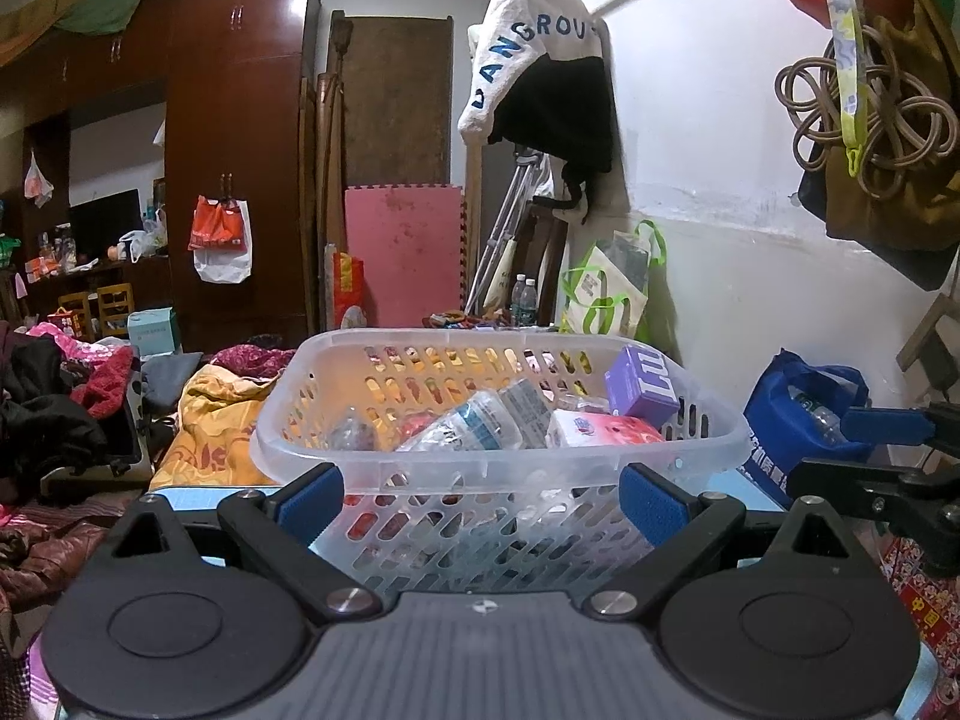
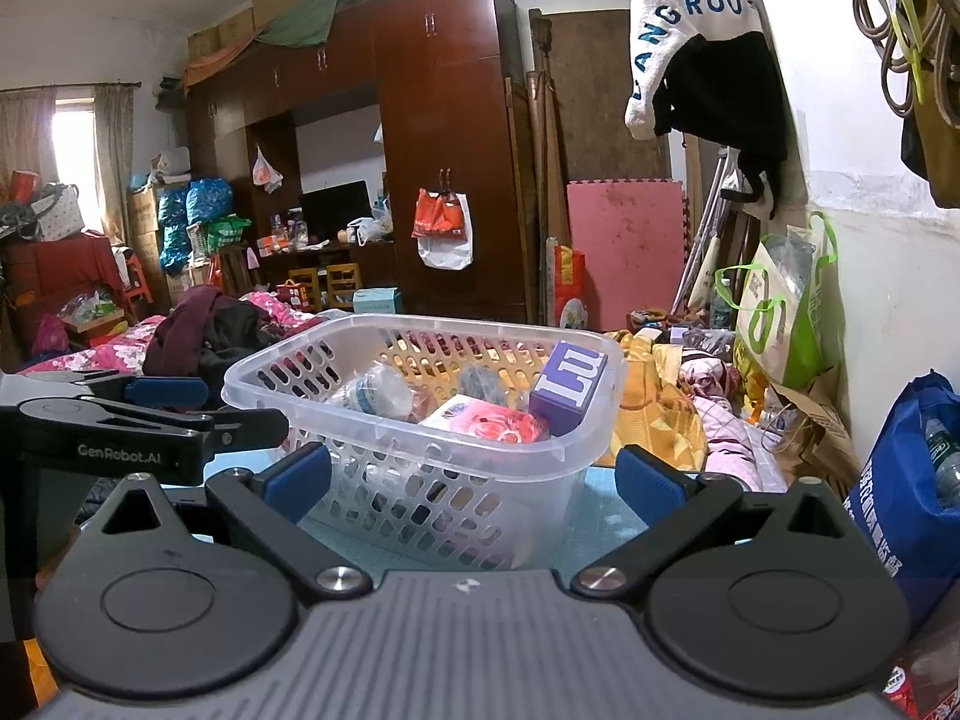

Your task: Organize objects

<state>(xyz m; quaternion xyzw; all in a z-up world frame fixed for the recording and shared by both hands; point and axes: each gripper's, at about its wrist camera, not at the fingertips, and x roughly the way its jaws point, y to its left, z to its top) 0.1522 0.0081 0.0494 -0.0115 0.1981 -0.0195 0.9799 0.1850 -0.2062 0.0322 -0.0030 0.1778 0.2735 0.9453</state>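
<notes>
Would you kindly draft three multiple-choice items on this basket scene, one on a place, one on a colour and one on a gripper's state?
1. Where is the purple box?
A. inside the clear basket, at its right end
B. on the floor beside the wardrobe
C. held in the right gripper

2. What colour are the pads on the gripper fingers?
A. red
B. blue
C. yellow

3. How is the left gripper?
A. shut on a bottle
B. shut on the basket's rim
C. open, holding nothing

Answers: 1 A, the box leans against the basket's right wall in both views. 2 B, the pads are blue on both grippers. 3 C, its fingers stand wide apart in front of the basket with nothing between them.
</notes>
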